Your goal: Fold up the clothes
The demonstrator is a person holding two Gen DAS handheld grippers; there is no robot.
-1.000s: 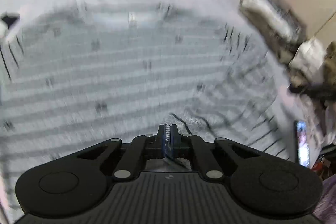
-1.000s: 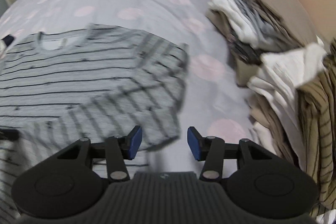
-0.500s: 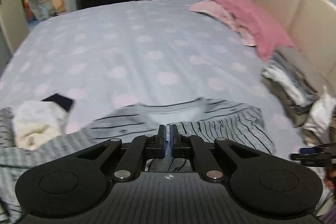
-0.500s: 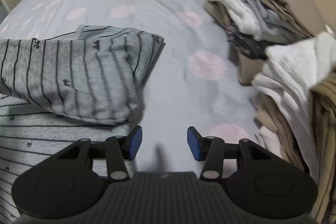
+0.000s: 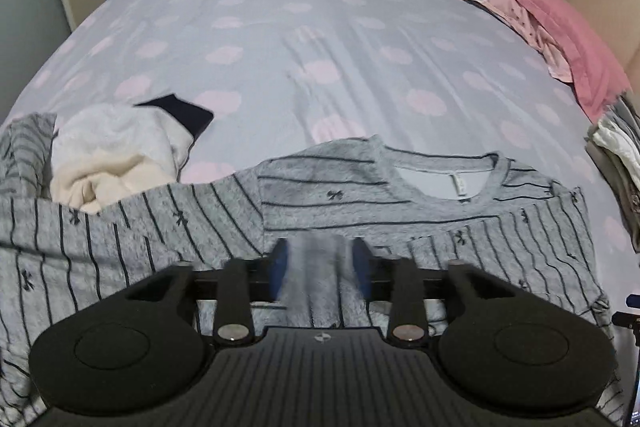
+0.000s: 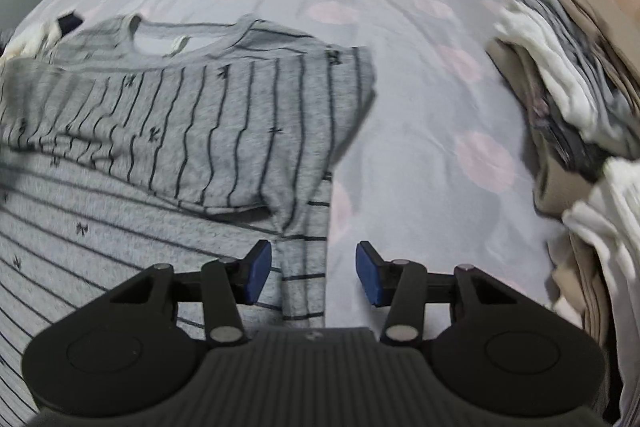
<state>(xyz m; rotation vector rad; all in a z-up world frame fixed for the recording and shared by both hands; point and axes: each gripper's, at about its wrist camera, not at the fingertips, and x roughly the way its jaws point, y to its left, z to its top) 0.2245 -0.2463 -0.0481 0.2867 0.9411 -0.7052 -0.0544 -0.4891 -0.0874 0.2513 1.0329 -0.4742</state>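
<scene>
In the left wrist view, the left gripper [image 5: 320,263] has its two blue pads spread apart, and a blurry bit of grey cloth shows between them, but I cannot tell if it touches the pads. The grey top with thin dark stripes and tiny bows [image 5: 400,203] lies at the near edge of the big bed with a pale sheet dotted in pink [image 5: 320,27]. Its round neck hole faces away, toward the middle of the bed, and one sleeve is folded in over the chest. To the left of the top, near the bed's left edge, sits a crumpled cream cloth with a dark blue cuff [image 5: 116,155]. A pink pillow [image 5: 568,43] lies at the right edge of the bed, with a small heap of folded things just below it. In the right wrist view, the right gripper [image 6: 314,273] is wide open and pinches nothing; a strip of the striped top [image 6: 224,123] lies under the gap between its pads. The sleeve here is folded over the body of the top. At the bed's [image 6: 420,131] right edge is a pile of folded white, grey and tan clothes [image 6: 568,99], well apart from the top.
</scene>
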